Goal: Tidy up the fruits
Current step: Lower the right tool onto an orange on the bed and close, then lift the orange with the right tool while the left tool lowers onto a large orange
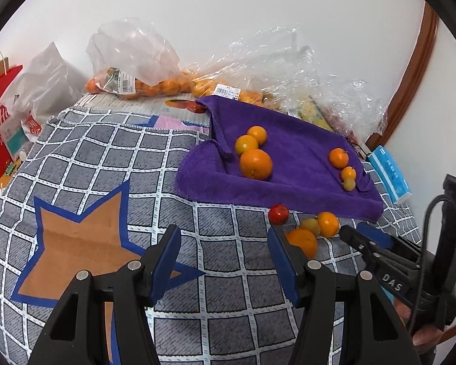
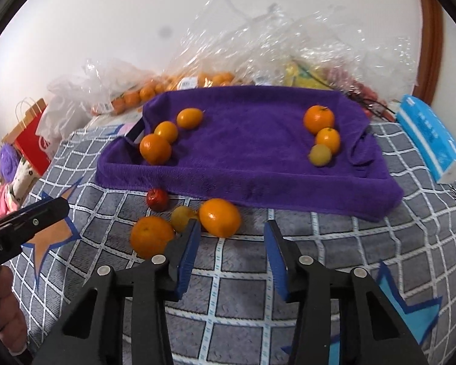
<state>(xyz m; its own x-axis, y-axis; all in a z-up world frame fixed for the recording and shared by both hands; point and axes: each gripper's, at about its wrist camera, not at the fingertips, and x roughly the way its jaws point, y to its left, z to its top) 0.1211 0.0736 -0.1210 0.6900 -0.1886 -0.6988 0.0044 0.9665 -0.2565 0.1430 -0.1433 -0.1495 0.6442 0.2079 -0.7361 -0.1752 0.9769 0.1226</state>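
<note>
4 fruits (image 2: 194, 225) off purple towel (image 2: 258, 140), jaws empty

Checked blanket (image 2: 243, 286): purple towel (image 2: 252, 152), four loose fruits (image 2: 220, 217), blue tissue pack (image 2: 431, 138).

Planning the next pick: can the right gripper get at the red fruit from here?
Probably not straight on. The right gripper is open and empty, but the red fruit sits to its left behind an orange and a yellowish fruit; it would likely need to come over them.
</note>
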